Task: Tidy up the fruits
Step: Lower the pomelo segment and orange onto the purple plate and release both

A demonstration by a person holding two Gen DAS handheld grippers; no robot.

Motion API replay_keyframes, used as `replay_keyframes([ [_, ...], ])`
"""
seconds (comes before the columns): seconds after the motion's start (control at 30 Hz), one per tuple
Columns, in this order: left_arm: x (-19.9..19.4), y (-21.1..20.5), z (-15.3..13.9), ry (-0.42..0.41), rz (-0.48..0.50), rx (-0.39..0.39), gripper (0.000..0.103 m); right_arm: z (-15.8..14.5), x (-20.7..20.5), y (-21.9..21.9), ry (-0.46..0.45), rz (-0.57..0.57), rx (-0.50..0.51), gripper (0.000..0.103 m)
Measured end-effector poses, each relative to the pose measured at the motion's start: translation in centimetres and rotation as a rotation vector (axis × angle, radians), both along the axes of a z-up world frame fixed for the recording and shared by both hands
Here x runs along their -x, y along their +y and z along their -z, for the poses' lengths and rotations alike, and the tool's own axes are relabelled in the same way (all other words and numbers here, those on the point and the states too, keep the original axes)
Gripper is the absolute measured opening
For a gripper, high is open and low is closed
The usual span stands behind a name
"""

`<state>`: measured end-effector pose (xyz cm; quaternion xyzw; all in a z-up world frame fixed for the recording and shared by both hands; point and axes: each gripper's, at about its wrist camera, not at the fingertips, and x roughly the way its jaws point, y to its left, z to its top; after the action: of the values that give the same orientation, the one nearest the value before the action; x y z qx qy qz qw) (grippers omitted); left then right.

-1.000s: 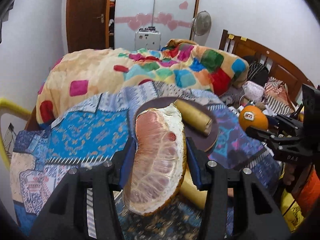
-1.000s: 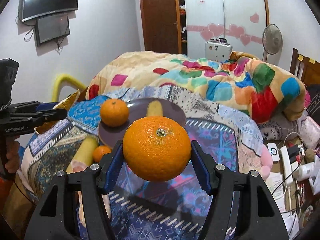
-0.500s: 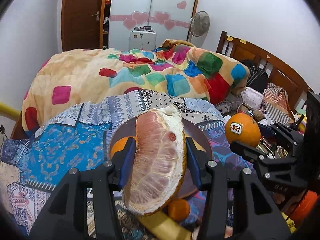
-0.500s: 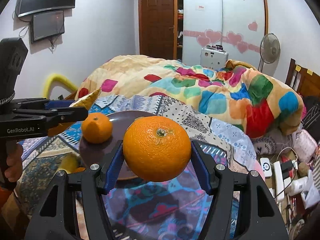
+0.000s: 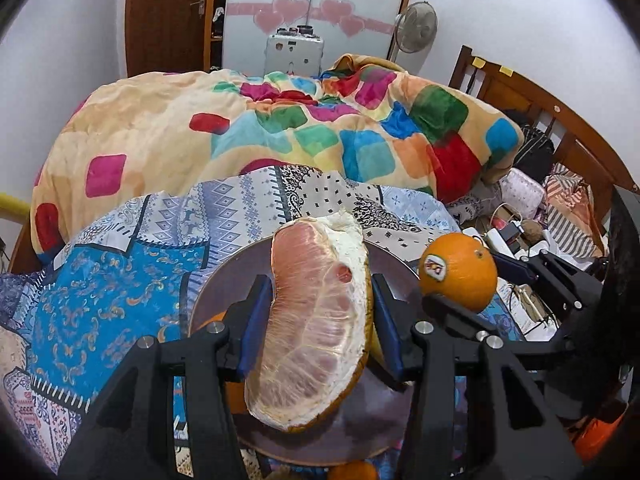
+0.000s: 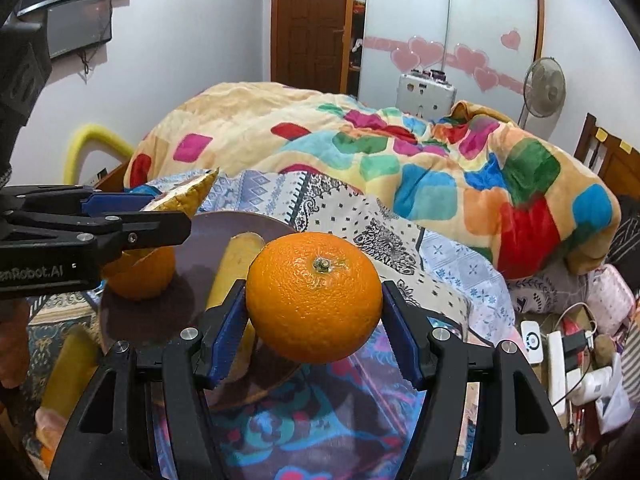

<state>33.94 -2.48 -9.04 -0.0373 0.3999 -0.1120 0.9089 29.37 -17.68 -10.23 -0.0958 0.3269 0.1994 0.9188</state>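
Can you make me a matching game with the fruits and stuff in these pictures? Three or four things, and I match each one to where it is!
Things:
1. peeled pink pomelo wedge
2. big round orange with a green stem
3. yellow banana
4. round dark brown plate

Places:
A. lying on the plate
B. squeezed in the left gripper
C. sitting on the patterned blue bedsheet
D. squeezed in the right gripper

Pairs: 1-B, 2-D, 3-A, 4-C

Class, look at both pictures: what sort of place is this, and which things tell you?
Most likely a home bedroom: a patchwork quilt heaped on a wooden-framed bed, and a heart-decorated wardrobe.
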Motion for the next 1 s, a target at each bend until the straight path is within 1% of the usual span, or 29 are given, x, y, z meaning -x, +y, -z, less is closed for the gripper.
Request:
replay_keyframes([
  [0.2, -0.8, -0.2, 0.5, 0.015, -0.01, 0.018, 0.049, 1.0, -1.6, 0.8, 0.045, -0.009, 0.005, 0.061],
  [0.27, -1.1, -0.4, 0.7, 0.023, -0.006, 0.006, 0.049, 1.3, -1.7, 1.0, 0.057, -0.01, 0.009, 0.062],
  [0.4, -1.1, -0.6, 0.5, 0.011, -0.001, 0.003, 0.049, 1.4, -1.7, 1.3, 0.054, -0.019, 0.02, 0.062],
  [0.53, -1.2, -0.2, 0.5, 0.013, -0.014, 0.004, 0.049, 1.5, -2.0, 1.8, 0.078, -0.041, 0.009, 0.062],
  [0.67, -1.2, 0.2, 0.7, 0.028, -0.017, 0.012, 0.049, 1.9, -1.8, 2.7, 0.066, -0.05, 0.053, 0.062],
  [0.8, -0.8, 0.6, 0.7, 0.025, -0.016, 0.01, 0.049, 1.9, -2.0, 2.5, 0.074, -0.05, 0.054, 0.063],
  [1.0, 1.1, 0.6, -0.7, -0.014, -0.019, -0.027, 0.049, 1.5, -1.3, 2.6, 0.08, -0.043, 0.074, 0.063],
])
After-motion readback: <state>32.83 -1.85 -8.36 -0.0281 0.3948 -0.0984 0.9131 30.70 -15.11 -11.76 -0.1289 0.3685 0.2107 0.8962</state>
